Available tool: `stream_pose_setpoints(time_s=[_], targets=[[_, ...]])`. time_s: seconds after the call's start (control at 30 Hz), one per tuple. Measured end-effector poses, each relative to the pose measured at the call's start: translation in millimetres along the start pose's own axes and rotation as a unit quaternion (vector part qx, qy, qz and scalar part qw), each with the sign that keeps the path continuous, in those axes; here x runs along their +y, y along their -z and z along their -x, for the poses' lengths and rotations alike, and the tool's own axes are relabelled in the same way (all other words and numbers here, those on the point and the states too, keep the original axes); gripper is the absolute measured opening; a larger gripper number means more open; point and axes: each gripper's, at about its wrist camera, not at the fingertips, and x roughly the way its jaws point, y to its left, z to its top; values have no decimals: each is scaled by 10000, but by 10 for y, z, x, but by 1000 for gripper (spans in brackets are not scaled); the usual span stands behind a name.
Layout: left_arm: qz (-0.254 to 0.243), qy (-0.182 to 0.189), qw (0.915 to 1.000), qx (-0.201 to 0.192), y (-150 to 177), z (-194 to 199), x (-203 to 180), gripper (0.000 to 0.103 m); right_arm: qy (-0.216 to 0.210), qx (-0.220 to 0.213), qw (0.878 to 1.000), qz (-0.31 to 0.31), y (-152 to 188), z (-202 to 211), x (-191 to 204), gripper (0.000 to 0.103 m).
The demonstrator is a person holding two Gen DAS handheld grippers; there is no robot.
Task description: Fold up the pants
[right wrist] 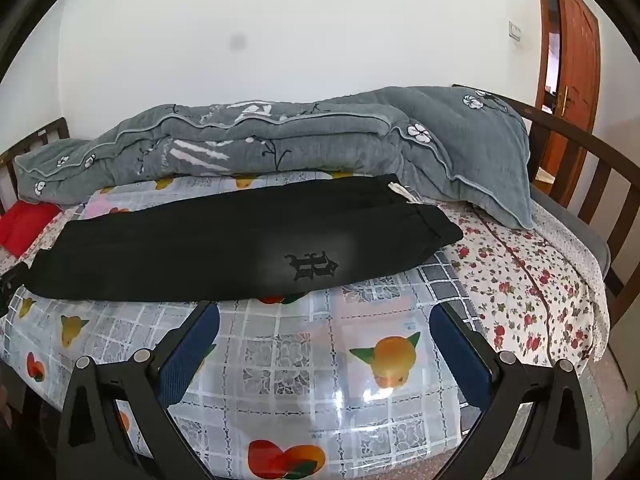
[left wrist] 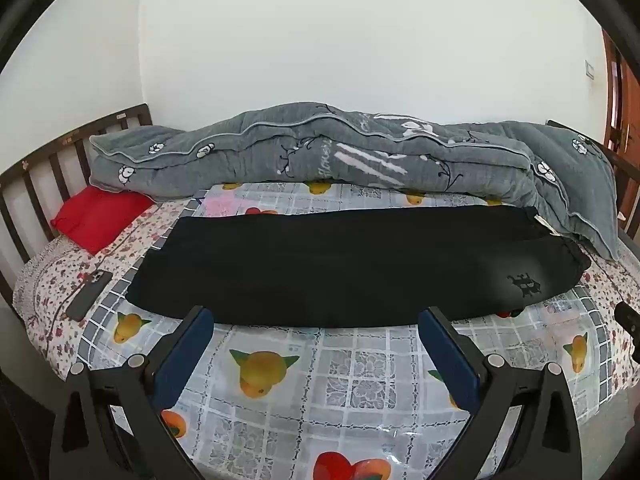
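Bed against a white wall, covered by a glossy fruit-print sheet (left wrist: 320, 360) over a floral one; a wooden headboard (left wrist: 48, 168) stands at 9 o'clock in the left wrist view. Going left to right there: a red pillow (left wrist: 96, 216) at 9 o'clock, a dark phone (left wrist: 89, 294) on the sheet just beside the leg end of the pants, then the black pants (left wrist: 340, 264) laid lengthwise across the middle, apparently already doubled leg on leg, with the waistband and a dark logo (left wrist: 524, 284) toward 3 o'clock. A grey quilt (left wrist: 320, 148) is bunched along 12 o'clock, its right end drooping close to the waistband. My left gripper (left wrist: 316, 318) hovers spread wide, holding nothing, fingertips just short of the pants' near edge. My right gripper (right wrist: 324, 312) is likewise wide open and empty, near the edge below the logo; a door (right wrist: 576, 60) stands at 2 o'clock. Risks, as I judge them: the sheet looks slick, so the pants may slide rather than fold when I drag an end over; I may pinch only the top layer, so the legs separate; the left end could sweep the phone; the waistband end could snag the quilt; uneven grips would skew the fold.
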Motion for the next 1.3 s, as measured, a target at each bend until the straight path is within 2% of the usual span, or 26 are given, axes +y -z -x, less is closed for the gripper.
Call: stream_pose_setpoints(time_s=[0.33, 1.3], targets=[[68, 54, 10000, 13, -96, 71, 93, 103, -11, 59, 10000, 1, 17, 44, 14, 103], [66, 16, 10000, -65, -43, 120, 27, 103, -15, 11, 10000, 30, -24, 136, 67, 103]])
